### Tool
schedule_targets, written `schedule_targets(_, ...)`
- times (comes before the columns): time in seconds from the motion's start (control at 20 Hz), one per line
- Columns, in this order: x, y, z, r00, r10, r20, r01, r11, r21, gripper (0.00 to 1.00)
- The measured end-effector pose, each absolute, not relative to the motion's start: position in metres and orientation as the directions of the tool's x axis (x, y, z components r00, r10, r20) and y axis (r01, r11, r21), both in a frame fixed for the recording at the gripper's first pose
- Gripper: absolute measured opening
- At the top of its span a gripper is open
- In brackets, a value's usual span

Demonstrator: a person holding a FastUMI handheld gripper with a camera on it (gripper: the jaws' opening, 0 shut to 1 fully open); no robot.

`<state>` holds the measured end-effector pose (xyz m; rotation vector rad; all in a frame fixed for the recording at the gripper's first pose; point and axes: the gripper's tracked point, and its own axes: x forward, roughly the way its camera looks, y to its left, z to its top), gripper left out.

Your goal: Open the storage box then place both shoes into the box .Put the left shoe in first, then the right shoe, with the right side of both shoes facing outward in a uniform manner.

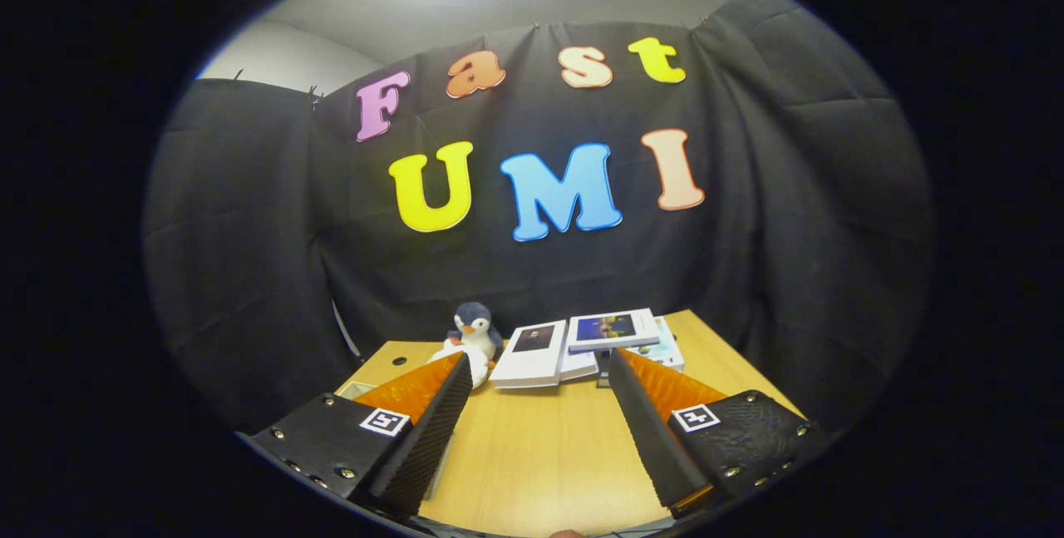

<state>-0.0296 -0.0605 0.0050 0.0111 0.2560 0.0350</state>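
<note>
Black cloth hangs behind a wooden table (540,446), and above the cloth a pale ceiling shows. On the far side of the table sits a small toy penguin (475,328) at the left, and just to its right lie a few books (582,347) in a loose pile. The gripper (536,373) is above the near part of the table with its fingers wide apart and nothing between them; bare wood lies between them
</note>
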Motion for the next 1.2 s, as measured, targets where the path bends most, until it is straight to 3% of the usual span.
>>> schedule_targets(0.3, -0.05, -0.085, 0.021, 0.991, -0.053, -0.126, 0.036, 0.99, -0.133, 0.99)
schedule_targets(0.9, -0.039, -0.088, 0.039, 0.996, -0.073, -0.052, 0.065, 0.988, -0.142, 0.99)
schedule_targets(1.2, -0.035, -0.087, 0.037, 0.994, -0.078, -0.07, 0.07, 0.991, -0.117, 0.99)
